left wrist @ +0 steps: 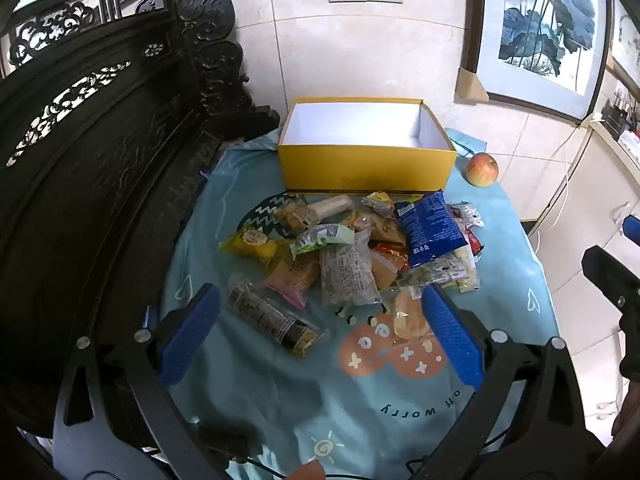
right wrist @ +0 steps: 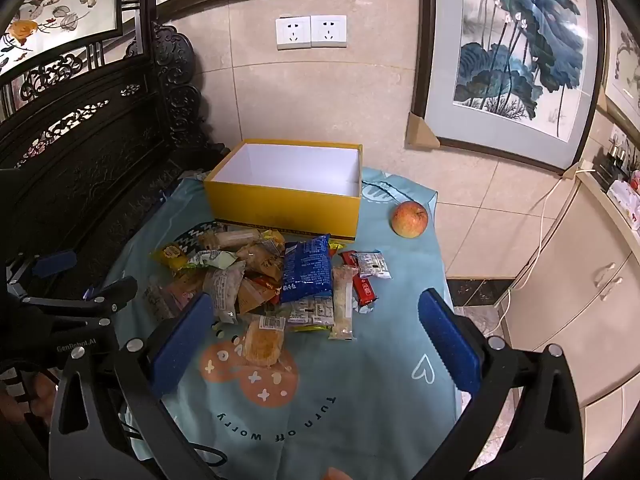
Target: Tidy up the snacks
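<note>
Both claws spread wide, holding nothing — left gripper [left wrist: 320, 332], right gripper [right wrist: 316, 340]. Snack pile [right wrist: 272, 280] lies before the yellow box [right wrist: 280, 208] on a cloth [right wrist: 360, 400] lettered "Turn off worry".

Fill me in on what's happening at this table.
A person holds a gripper in each hand over a snack pile on a teal cloth. The left gripper and right gripper are both open and hold nothing. The yellow box behind the pile is empty, an apple beside it.
</note>
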`<state>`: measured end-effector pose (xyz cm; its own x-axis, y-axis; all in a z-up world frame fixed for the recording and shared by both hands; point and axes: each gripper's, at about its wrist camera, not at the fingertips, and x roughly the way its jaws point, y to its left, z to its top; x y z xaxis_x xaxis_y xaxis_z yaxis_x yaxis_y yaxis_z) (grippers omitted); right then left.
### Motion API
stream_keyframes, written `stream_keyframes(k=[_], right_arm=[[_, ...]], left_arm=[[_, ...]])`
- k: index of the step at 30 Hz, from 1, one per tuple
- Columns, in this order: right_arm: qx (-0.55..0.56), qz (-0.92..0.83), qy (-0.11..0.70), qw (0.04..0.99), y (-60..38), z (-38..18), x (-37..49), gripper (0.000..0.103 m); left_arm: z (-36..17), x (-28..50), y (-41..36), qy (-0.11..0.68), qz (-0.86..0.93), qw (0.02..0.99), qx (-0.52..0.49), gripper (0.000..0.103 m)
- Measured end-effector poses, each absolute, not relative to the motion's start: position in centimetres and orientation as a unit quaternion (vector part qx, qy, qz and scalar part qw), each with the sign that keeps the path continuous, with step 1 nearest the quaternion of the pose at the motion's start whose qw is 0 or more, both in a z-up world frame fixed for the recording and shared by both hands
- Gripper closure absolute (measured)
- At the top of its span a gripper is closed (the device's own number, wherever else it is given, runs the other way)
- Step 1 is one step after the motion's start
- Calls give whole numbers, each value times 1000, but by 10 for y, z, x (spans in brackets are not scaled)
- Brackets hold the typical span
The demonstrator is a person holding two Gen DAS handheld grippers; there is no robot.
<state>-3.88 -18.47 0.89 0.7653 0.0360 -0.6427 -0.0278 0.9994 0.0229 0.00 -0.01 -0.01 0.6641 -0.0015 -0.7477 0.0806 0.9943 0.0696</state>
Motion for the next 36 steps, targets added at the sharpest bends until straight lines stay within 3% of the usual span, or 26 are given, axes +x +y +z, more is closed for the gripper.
stream_keyframes(k=[36], right_arm=[[0,21,346,938,-181,7,-35,1]], left_arm=[[-3,7,7,418,-16,907,41,2]])
